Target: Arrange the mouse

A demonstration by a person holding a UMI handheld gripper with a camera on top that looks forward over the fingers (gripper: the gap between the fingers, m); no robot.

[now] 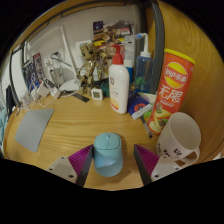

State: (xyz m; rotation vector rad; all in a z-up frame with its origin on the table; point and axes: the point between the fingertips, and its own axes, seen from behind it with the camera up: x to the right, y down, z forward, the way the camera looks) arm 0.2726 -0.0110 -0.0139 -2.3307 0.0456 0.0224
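Observation:
A light blue mouse [107,153] lies on the wooden desk [70,135] between my two fingers. My gripper [109,160] is open: the left pad [78,161] and the right pad [146,160] stand on either side of the mouse with a gap at each side. The mouse rests on the desk on its own, its front pointing away from me. A grey mouse mat [30,128] lies on the desk ahead and to the left of the fingers.
A white mug [180,135] stands just right of the right finger. Behind it is an orange crisps tube [172,88]. A white bottle with a red cap [119,84], a small robot figure [90,68] and other clutter line the back of the desk.

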